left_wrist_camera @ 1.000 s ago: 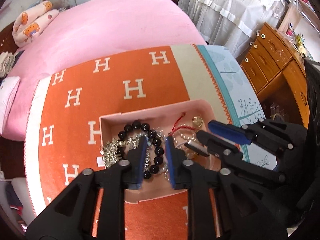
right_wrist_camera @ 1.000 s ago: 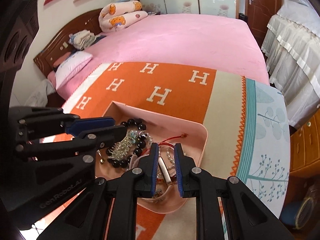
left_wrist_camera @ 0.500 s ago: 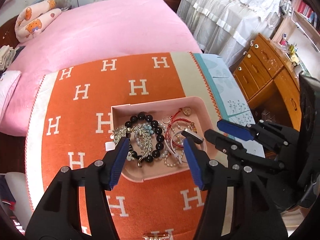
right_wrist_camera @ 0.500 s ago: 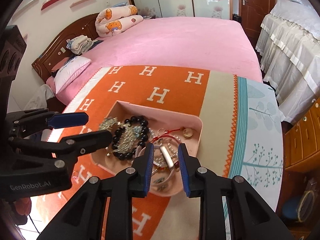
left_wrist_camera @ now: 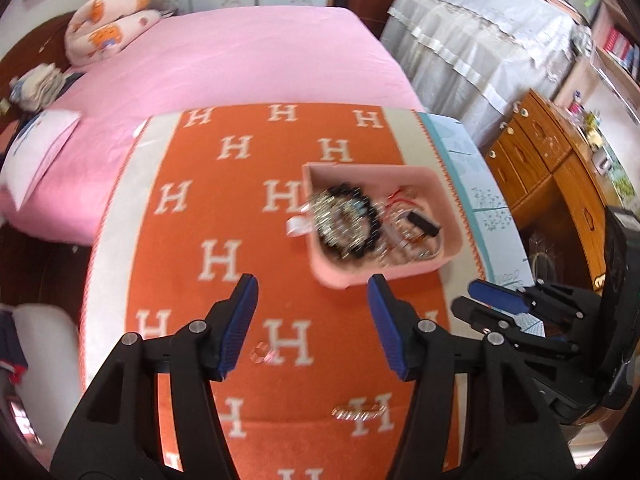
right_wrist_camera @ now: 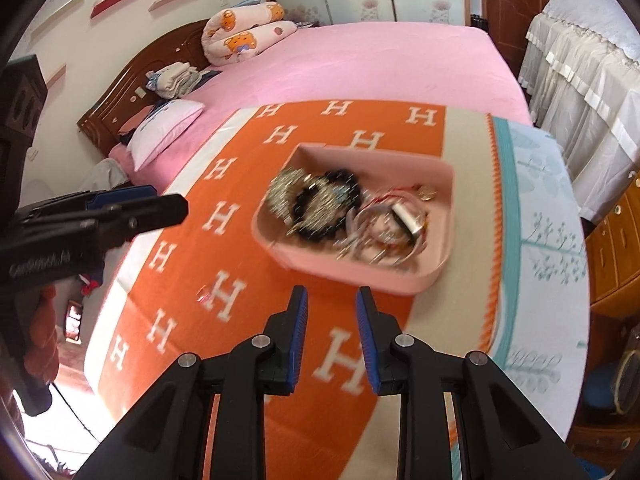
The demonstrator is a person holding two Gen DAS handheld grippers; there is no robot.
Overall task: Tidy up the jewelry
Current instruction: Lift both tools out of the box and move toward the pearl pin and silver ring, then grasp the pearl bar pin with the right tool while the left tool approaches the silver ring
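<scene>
A pink tray (left_wrist_camera: 436, 184) (right_wrist_camera: 440, 184) on the orange H-patterned cloth (left_wrist_camera: 224, 208) holds a tangle of jewelry: a black bead bracelet (left_wrist_camera: 370, 220) (right_wrist_camera: 304, 200), silver chains (left_wrist_camera: 326, 210) and red cord pieces (left_wrist_camera: 400, 196). A small ring (left_wrist_camera: 262, 354) (right_wrist_camera: 204, 294) and a gold clip (left_wrist_camera: 356, 412) lie loose on the cloth. My left gripper (left_wrist_camera: 312, 308) is open and empty, pulled back from the tray. My right gripper (right_wrist_camera: 331, 308) is open and empty, just short of the tray's near wall.
The cloth covers a table next to a pink bed (left_wrist_camera: 240, 52). A wooden dresser (left_wrist_camera: 560, 168) stands to the right. The table's pale blue cover (right_wrist_camera: 540, 220) shows beyond the cloth's right edge.
Both grippers have drawn back and up from the tray. The left jaws have opened wide; the right jaws have opened and let go of the piece left in the tray.
</scene>
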